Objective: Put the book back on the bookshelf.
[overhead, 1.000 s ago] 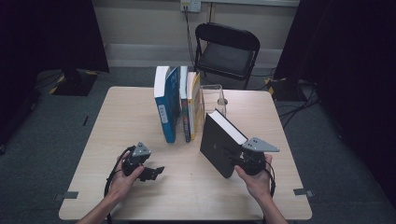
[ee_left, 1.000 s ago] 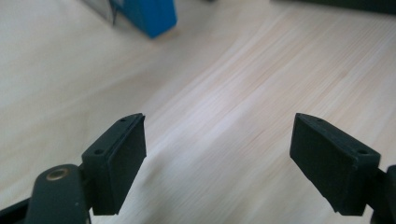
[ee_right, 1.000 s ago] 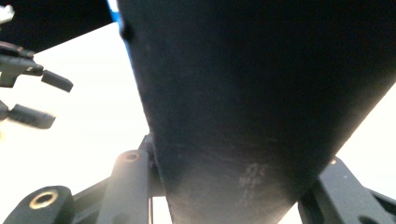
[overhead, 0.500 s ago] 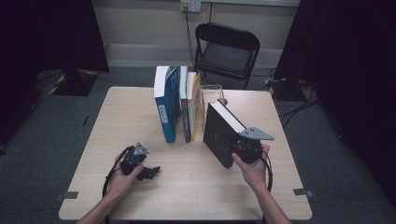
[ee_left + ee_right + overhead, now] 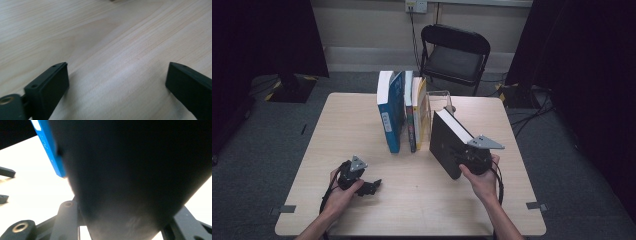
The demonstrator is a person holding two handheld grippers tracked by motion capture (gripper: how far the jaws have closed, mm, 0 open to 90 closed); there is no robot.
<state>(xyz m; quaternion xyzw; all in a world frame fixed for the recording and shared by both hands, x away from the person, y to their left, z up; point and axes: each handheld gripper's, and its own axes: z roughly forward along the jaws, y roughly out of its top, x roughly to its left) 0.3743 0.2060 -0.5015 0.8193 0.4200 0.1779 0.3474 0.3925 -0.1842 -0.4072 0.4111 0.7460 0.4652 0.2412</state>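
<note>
Now black book (image 5: 447, 145) tilted, seemingly clamped in right gripper (image 5: 468, 159), beside 3 upright books (image 5: 404, 115).

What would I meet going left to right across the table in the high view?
left gripper → blue book → yellow book → black book → right gripper

This looks like a recording studio or lab: black curtains (image 5: 267, 35) hang at upper left and right of the frame, cables (image 5: 532, 107) trail over grey carpet (image 5: 257, 150), tape marks sit beside the lone wooden surface (image 5: 342, 130), and a folding chair (image 5: 455, 52) waits behind it.
</note>
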